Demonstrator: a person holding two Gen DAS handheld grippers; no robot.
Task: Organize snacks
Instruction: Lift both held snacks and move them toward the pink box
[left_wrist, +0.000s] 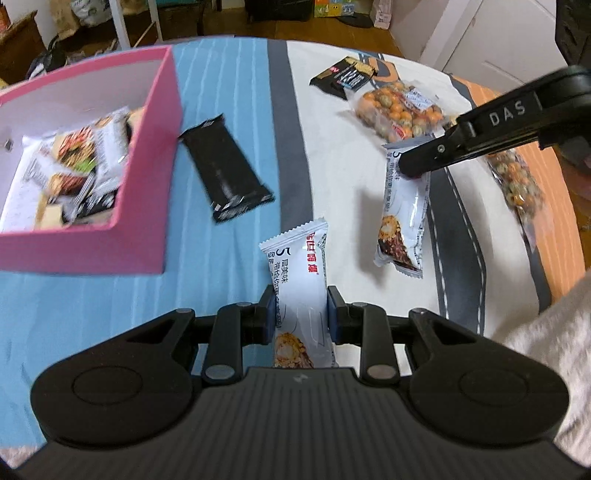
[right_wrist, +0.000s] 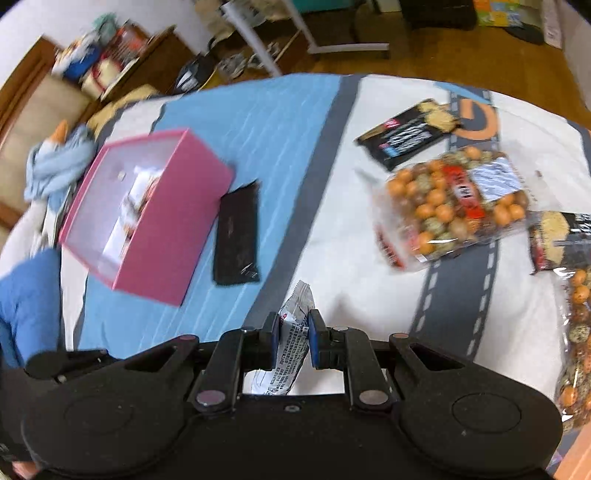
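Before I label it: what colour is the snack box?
Pink outside, white inside; the box shows best in the left wrist view.

A bed cover (left_wrist: 229, 96) printed in blue and white with grey road stripes carries the spread — a pink box (left_wrist: 147, 155) on the blue part, a black wrapper (left_wrist: 225, 170) just beside it, and on the white part a dark cracker pack (left_wrist: 343, 75) and a clear bag of orange-green nuts (left_wrist: 399, 107).

Black claw (left_wrist: 301, 314), blue pads (left_wrist: 270, 317), "DAS" lettering
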